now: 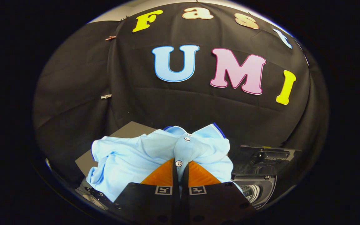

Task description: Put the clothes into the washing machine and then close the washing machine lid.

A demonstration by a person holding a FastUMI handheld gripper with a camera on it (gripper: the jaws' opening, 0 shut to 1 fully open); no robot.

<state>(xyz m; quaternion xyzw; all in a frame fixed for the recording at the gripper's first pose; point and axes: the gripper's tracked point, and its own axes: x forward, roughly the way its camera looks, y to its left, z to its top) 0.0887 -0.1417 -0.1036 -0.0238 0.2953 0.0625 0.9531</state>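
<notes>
A light blue polo shirt [142, 159] with white buttons hangs bunched up in front of me, its collar and button placket right at my fingertips. My gripper [180, 164] is shut on the shirt's placket, both fingers pressed together on the cloth. Below and to the right of the fingers stands the washing machine [256, 190], its lid [266, 156] raised and the metal drum visible inside. The shirt is held above the level of the machine.
A dark flat surface [130, 129] lies behind the shirt on the left. A dark object with round parts [94, 193] sits low beside the left finger. The black booth cloth rises behind everything.
</notes>
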